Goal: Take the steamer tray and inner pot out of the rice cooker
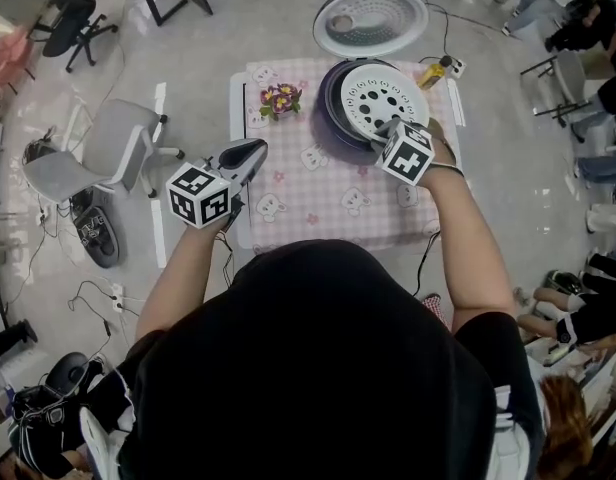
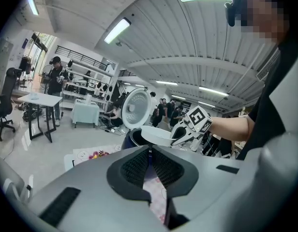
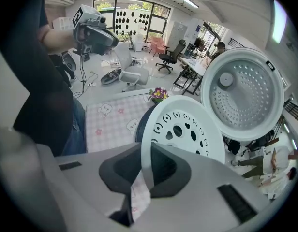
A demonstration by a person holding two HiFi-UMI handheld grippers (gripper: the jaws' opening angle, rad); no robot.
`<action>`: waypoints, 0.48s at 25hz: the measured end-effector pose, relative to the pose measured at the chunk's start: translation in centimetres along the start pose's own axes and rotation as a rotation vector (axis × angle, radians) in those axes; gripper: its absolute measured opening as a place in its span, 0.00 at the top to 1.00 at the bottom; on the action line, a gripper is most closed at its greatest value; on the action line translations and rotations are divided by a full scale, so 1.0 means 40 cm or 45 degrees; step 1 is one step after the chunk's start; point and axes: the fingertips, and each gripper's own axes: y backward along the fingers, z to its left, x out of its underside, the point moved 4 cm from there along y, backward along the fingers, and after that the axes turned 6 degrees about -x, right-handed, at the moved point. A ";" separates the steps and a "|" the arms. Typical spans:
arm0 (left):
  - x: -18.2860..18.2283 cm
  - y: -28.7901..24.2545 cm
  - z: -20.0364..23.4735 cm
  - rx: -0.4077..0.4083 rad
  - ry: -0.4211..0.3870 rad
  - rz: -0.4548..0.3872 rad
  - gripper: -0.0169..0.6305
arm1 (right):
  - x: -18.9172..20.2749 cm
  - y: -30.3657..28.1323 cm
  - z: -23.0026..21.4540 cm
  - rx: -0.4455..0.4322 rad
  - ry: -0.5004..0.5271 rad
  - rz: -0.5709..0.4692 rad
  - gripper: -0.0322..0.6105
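Steamer tray [image 1: 380, 93] in right hand-held gripper [image 1: 386, 130]

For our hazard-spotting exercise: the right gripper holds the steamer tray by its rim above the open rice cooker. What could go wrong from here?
1. The right gripper clamps the steamer tray at one rim edge only; tilted, it might slip back onto the rice cooker.
2. The left gripper is shut and apart, giving no support.
3. The flowers stand near the cooker; a swinging tray could knock them.

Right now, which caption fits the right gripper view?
The right gripper pinches the steamer tray above the open rice cooker.
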 end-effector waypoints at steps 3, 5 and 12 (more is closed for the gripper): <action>-0.011 0.001 -0.002 0.014 -0.006 0.003 0.91 | 0.002 0.023 0.000 0.017 -0.015 0.000 0.90; -0.014 -0.004 -0.004 0.027 -0.013 0.007 0.91 | 0.011 0.034 -0.002 0.026 -0.029 0.004 0.90; -0.012 -0.044 -0.023 0.089 -0.029 0.030 0.91 | 0.063 0.069 -0.005 0.076 -0.073 0.035 0.90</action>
